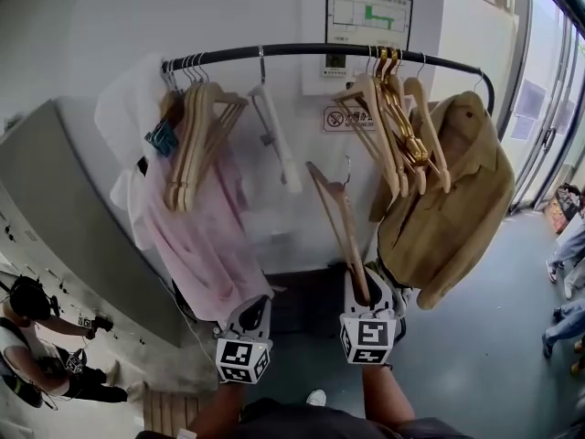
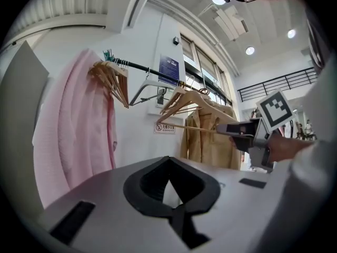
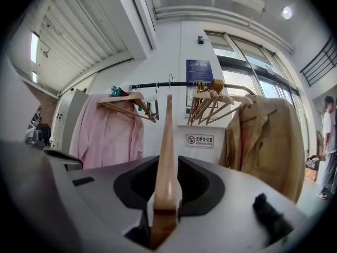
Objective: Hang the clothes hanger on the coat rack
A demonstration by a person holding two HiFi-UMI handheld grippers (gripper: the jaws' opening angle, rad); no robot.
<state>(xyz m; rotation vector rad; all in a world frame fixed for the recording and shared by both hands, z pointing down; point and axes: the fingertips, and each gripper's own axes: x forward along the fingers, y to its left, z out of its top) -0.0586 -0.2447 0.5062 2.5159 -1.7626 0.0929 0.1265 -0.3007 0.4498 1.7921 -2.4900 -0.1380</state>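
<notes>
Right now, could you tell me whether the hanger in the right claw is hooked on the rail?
Not hooked: the hanger sits clamped in the right claw, its hook below the rail.

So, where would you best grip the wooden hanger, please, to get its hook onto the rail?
I'd grip the lower end of one arm from below, as the right gripper does: the wooden hanger then stands up with its metal hook free on top to reach the black rail.
</notes>
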